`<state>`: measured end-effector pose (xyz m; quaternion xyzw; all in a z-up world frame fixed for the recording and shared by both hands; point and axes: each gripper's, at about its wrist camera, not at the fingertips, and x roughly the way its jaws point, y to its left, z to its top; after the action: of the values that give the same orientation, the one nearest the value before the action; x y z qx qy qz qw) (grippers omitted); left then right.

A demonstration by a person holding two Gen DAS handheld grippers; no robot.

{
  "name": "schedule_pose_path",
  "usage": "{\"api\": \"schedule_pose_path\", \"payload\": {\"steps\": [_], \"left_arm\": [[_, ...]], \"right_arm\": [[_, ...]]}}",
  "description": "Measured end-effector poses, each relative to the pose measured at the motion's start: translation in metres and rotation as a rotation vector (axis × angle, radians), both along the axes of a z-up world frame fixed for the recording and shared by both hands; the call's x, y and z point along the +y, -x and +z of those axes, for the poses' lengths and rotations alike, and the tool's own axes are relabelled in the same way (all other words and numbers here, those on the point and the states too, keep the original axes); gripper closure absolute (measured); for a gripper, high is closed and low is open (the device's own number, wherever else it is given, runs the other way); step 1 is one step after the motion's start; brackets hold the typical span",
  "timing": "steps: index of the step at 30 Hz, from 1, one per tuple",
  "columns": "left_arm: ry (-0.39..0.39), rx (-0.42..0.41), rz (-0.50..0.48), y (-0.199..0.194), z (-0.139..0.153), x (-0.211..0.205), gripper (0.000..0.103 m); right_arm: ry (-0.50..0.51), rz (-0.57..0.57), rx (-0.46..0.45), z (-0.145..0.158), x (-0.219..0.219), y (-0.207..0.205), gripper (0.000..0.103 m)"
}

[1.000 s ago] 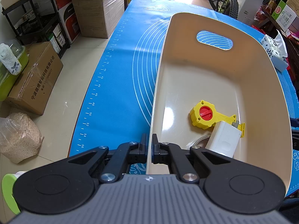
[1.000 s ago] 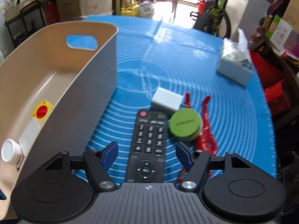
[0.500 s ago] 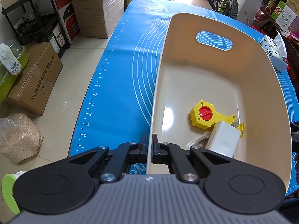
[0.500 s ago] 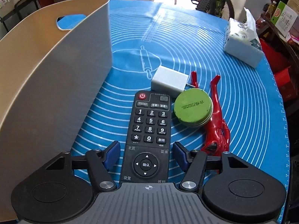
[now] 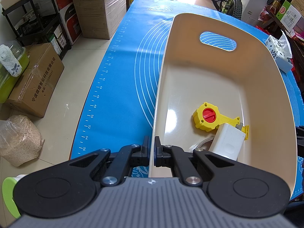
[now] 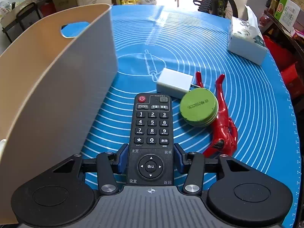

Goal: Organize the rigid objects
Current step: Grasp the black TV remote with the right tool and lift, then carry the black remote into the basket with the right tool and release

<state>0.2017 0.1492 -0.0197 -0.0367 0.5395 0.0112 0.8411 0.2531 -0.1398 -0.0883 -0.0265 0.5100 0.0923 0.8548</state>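
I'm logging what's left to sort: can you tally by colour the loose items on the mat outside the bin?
Black: 1, the remote control, between the right gripper fingers
White: 1, the charger block
Green: 1, the round tin
Red: 1, the pliers-like tool
Total: 4, leaving out the tissue pack. The beige bin stands to their left.

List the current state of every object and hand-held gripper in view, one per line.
left hand-held gripper: shut on the bin's near wall
right hand-held gripper: straddling the remote, pads close to its sides
beige bin: upright on the mat
remote: flat, buttons up
green tin: lid on
white adapter: lying on the mat
yellow toy: inside the bin
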Motion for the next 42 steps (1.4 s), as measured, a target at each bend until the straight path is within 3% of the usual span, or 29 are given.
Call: {"api": "schedule_pose_path", "payload": {"steps": [11,24,33,42], "left_arm": [[-0.001,0.001,-0.001,0.000,0.001,0.000,0.098],[-0.005,0.001,0.001,0.001,0.000,-0.001,0.098],[-0.012,0.002,-0.002,0.002,0.001,-0.001,0.098],[-0.016,0.002,-0.004,0.001,0.001,-0.003,0.098]], "right_arm": [[-0.002,-0.048,-0.098,0.029,-0.006,0.007,0.049],[-0.042,-0.094,-0.324,0.091,-0.013,0.022,0.049],[-0.088,-0.019,-0.471,0.134,0.030,0.030,0.049],[-0.139,0.103,-0.443,0.143,0.084,0.026,0.048]]}}
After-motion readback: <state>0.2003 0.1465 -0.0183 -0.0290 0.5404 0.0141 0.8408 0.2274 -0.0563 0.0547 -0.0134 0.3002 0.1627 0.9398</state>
